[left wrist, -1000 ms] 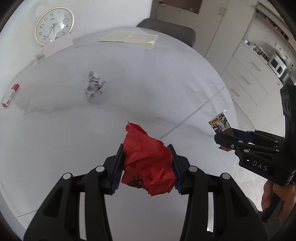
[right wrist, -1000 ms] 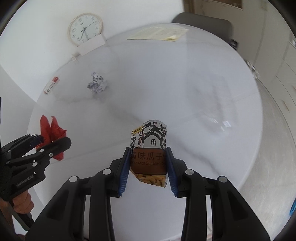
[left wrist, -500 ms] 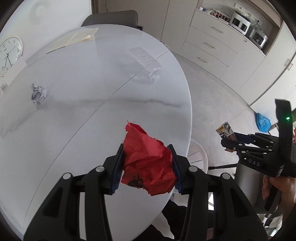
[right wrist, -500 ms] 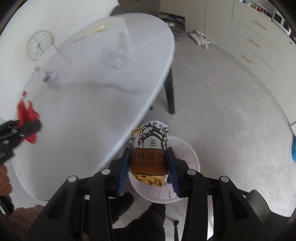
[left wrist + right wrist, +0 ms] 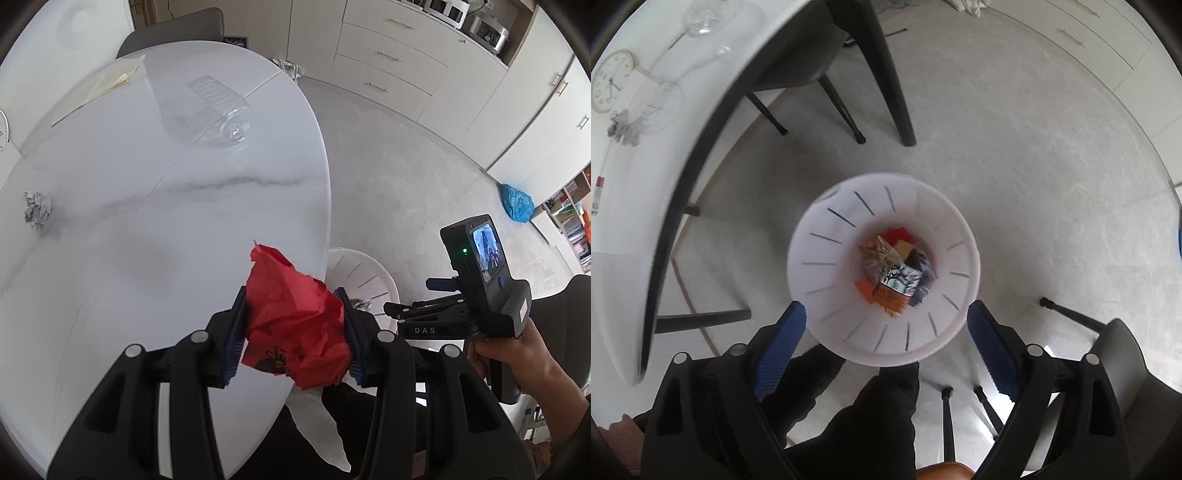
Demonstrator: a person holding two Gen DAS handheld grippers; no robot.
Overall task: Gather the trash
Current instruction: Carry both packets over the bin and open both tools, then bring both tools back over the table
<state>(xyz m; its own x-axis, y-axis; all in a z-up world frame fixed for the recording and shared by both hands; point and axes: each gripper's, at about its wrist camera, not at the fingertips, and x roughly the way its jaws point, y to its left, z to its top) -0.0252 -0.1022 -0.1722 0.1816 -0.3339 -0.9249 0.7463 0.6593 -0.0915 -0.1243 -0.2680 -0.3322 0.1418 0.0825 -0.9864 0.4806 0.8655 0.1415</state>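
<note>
Above the bin (image 5: 882, 347), the right gripper (image 5: 884, 343) points straight down with its jaws wide apart and nothing between them. They have just been opening — the snack packet (image 5: 895, 286) lies at the bottom of the bin among other wrappers. In the left view the same gripper is seen from the side, a hand (image 5: 517, 358) on its handle.

The left gripper (image 5: 295, 332) is clamped on a red paper wad (image 5: 295, 317), held over the table (image 5: 147, 221) at its near edge, tilted steeply down, with the bin's rim showing just beyond that edge.

The wad looks very light and soft. It is crumpled thin paper that gives under the pads, so it probably needs only a gentle squeeze across its bulk, which is where the blue pads (image 5: 234, 343) sit now. It should drop slowly and may drift, so I would release it low over the opening.

Left on the table are a paper ball (image 5: 37, 212), likely just as light and best pinched across its middle, and a clear bottle (image 5: 218, 110) lying on its side — empty by the look of it, smooth and prone to roll or slip. A grip around its ribbed body seems safer than one at the neck.
</note>
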